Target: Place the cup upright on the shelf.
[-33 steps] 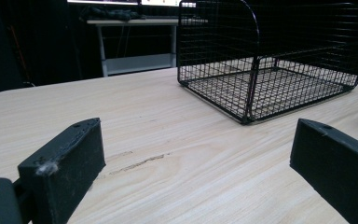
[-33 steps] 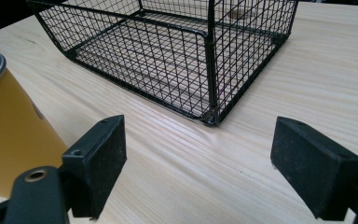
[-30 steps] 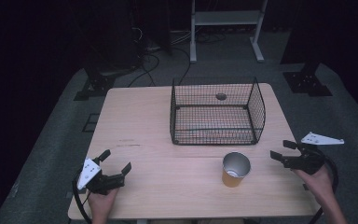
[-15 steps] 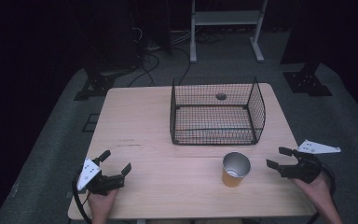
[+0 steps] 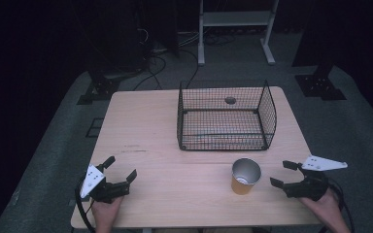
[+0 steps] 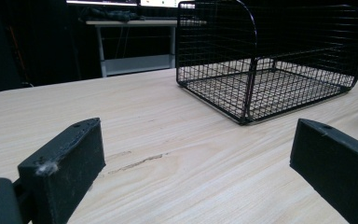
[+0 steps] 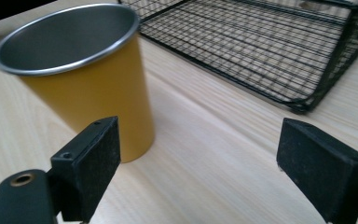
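Over at the left edge of the bench [image 5: 150, 126]: left hand-held gripper [image 5: 118, 171], jaws spread wide, nothing between them, parked low over bare wood near the front corner. Seen along its own jaws, just pale woodgrain and, farther off, the wire basket [image 6: 279, 70]. Moving across to the middle: basket [image 5: 223, 116] sitting toward the far side of the bench, black mesh, open at the front, apparently nothing inside but a small dark round spot near the back, too small to identify. In front of the basket and a little right of centre, the cup [image 5: 245, 176], upright, yellow outside, bare metal inside, looks empty, standing apart from the basket. Probably light and stiff, thin-walled metal, so likely to tip or skid if nudged from one side; smooth painted wall, so possibly slippery. Best bet: squeeze across the body around mid-height, below the rolled rim, jaws on opposite sides. Now the far right: right hand-held gripper [image 5: 284, 174], also wide open and empty, aimed at the cup from just beside it. In its own view, cup [image 7: 81, 74] looming just behind the left-hand jaw, not between the two, not touching as far as can be told.
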Demonstrator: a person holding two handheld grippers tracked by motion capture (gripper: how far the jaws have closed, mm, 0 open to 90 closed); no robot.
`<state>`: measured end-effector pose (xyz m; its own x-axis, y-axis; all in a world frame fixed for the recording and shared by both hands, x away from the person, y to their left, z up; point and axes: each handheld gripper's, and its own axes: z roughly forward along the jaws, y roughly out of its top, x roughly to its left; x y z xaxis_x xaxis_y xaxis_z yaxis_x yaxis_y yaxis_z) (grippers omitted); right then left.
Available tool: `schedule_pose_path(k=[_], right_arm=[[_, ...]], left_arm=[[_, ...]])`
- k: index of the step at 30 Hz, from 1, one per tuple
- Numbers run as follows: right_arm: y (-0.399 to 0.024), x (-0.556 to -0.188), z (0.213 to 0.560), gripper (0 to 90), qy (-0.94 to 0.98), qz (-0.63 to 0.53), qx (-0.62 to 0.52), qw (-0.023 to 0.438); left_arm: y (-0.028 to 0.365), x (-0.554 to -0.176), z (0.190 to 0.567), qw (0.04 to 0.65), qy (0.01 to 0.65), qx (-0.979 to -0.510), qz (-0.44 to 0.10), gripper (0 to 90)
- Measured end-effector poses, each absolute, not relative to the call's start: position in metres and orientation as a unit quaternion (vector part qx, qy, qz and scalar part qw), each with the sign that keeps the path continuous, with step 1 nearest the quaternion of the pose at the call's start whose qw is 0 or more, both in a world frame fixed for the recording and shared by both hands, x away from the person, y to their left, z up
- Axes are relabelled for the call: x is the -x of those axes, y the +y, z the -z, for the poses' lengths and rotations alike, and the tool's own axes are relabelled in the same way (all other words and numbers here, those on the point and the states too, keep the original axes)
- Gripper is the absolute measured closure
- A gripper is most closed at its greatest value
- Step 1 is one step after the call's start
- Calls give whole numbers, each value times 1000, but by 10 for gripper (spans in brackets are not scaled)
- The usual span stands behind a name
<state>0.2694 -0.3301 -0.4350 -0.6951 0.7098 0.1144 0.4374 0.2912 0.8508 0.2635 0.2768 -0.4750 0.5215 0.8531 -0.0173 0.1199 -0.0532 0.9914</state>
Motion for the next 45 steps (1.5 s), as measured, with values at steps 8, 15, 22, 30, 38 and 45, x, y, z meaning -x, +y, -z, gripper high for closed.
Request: schedule_pose_path(k=[8,15,22,30,38,45], right_arm=[[-314,-256,433,97,803,-473,-334,140],[-299,-245,435,85,812,-473,-310,143],[-283,-243,439,46,818,-473,-298,137],[-269,-249,439,31,816,-480,-294,129],[-257,-258,438,28,820,-474,-290,135],[-252,-266,437,28,817,-477,-292,141]], left_arm=[[277,-264,475,578,373,-653,-317,24],[276,-263,475,578,372,-653,-318,23],[277,-263,475,578,372,-653,-318,23],[277,-263,475,578,372,-653,-318,23],[277,-263,475,579,372,-653,-318,23],[277,-263,475,578,372,-653,-318,23]])
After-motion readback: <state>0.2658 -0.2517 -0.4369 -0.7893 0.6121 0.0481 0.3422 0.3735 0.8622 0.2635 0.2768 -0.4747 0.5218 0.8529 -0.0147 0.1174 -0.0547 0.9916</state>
